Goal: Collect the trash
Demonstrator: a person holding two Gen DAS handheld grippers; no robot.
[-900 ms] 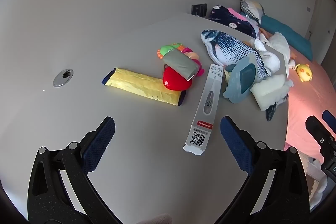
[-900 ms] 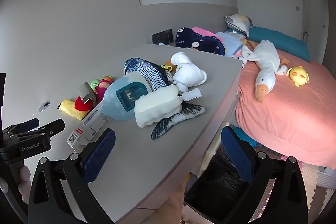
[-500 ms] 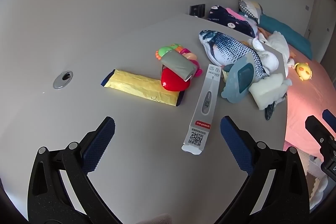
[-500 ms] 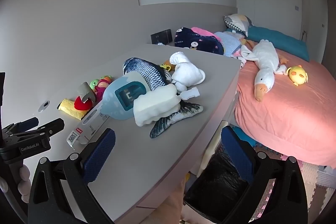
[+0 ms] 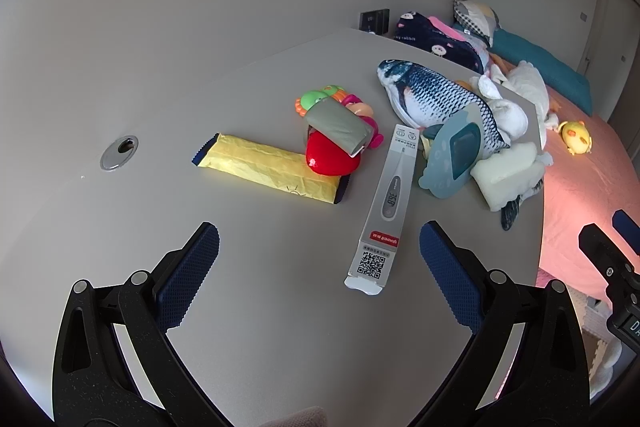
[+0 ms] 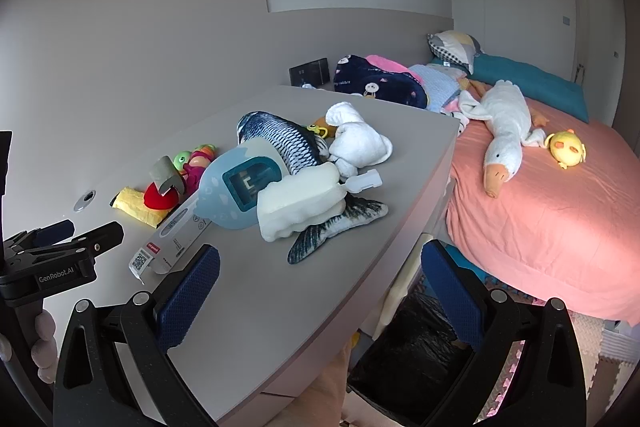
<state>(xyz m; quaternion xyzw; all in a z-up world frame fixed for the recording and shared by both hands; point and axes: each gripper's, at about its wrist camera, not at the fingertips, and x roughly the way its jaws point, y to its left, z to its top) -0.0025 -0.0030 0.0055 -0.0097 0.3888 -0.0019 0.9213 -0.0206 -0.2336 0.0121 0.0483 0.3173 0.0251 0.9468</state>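
Observation:
On the grey table (image 5: pixel 260 307) lie a yellow wrapper (image 5: pixel 268 167) and a long white thermometer box (image 5: pixel 386 205), seen in the left wrist view. My left gripper (image 5: pixel 319 273) is open and empty, hovering just short of both. In the right wrist view the box (image 6: pixel 172 231) and wrapper (image 6: pixel 134 205) lie at the left. My right gripper (image 6: pixel 320 293) is open and empty over the table's front edge, above a bin lined with a black bag (image 6: pixel 412 359) on the floor.
Toys crowd the table: a plush fish (image 5: pixel 436 99), a red heart toy (image 5: pixel 330 157), a grey pouch (image 5: pixel 340 125), a blue bib (image 6: pixel 236 183), a white foam piece (image 6: pixel 298 205). A cable hole (image 5: pixel 119 152) is at the left. A pink bed (image 6: pixel 560 219) stands at the right.
The left gripper has drawn back slightly and shifted, so the table items sit a little further off. The right view is almost unchanged.

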